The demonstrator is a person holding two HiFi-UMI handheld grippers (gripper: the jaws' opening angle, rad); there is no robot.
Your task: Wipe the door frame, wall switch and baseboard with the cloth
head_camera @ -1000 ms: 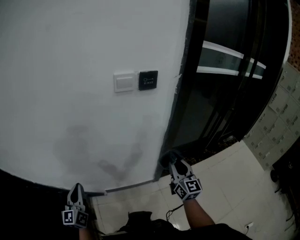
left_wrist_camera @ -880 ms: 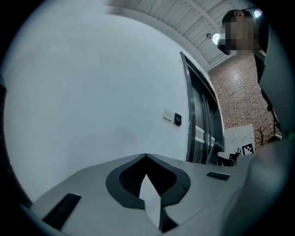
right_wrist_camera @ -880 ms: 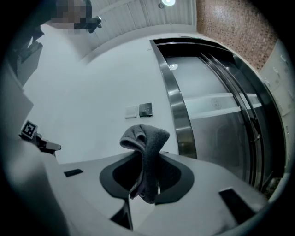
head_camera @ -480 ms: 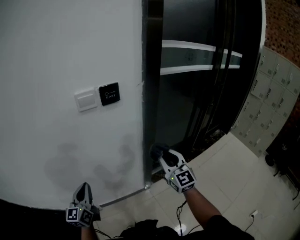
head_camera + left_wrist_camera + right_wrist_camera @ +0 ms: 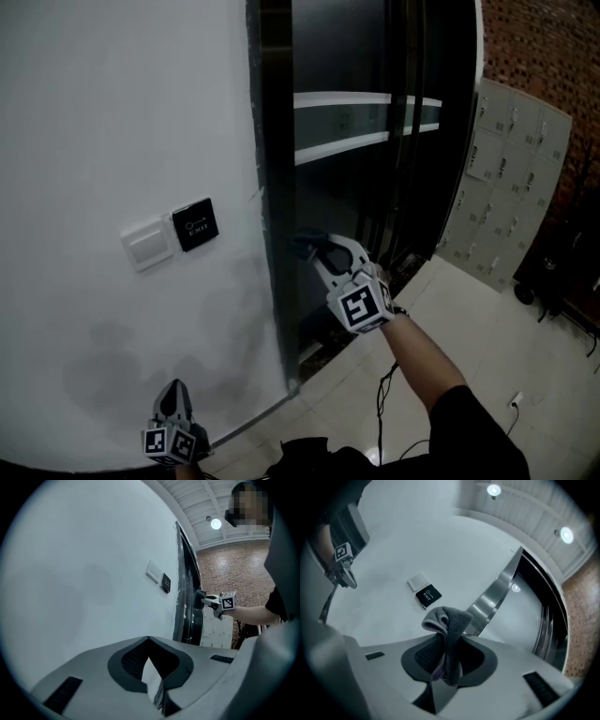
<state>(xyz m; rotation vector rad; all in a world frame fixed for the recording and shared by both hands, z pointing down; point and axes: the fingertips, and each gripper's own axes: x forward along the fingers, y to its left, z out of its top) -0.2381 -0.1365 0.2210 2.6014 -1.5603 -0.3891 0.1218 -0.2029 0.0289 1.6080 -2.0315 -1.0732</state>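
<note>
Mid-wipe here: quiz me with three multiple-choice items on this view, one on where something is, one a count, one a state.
1. Where is the cloth?
A. Draped over a chair
B. In the right gripper, up by the door frame
C. In a bucket

2. How many small plates sit on the wall beside the door frame?
A. One
B. Two
C. Four

3. How do the jaws of the left gripper stand?
A. Wide apart
B. Clamped on the cloth
C. Together, with nothing between

Answers:
1 B: the grey cloth sticks out from between the right gripper's jaws, close to the dark frame.
2 B: a white switch and a black plate sit side by side.
3 C: in the left gripper view the pads meet at their tips and hold nothing.
</note>
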